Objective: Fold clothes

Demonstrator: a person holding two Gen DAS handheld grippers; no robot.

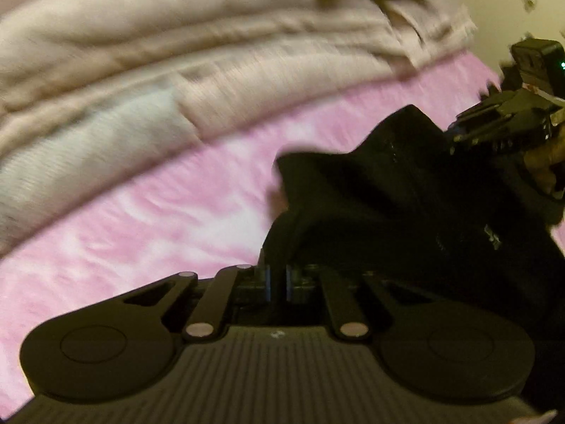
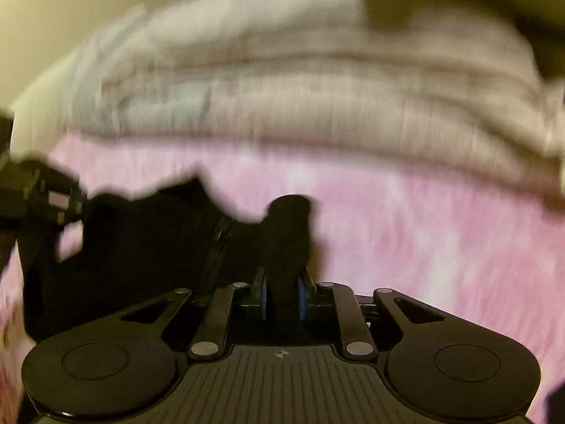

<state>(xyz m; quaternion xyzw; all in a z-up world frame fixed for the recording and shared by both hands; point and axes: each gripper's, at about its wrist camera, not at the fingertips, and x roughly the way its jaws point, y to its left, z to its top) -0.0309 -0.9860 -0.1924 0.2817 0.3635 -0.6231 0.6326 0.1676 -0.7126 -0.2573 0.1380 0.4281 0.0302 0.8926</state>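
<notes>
Both edges of the soft, floppy black garment (image 1: 388, 194) are pinched over the pink bed (image 1: 141, 219), one by the left claw (image 1: 277, 279), one by the right claw (image 2: 282, 296), so it'll probably sag unless gripped near corners.

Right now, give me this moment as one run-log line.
step: fold | left gripper: shut on black fabric garment | right gripper: shut on same garment | surface: pink mottled bedspread | view: motion-blurred
</notes>
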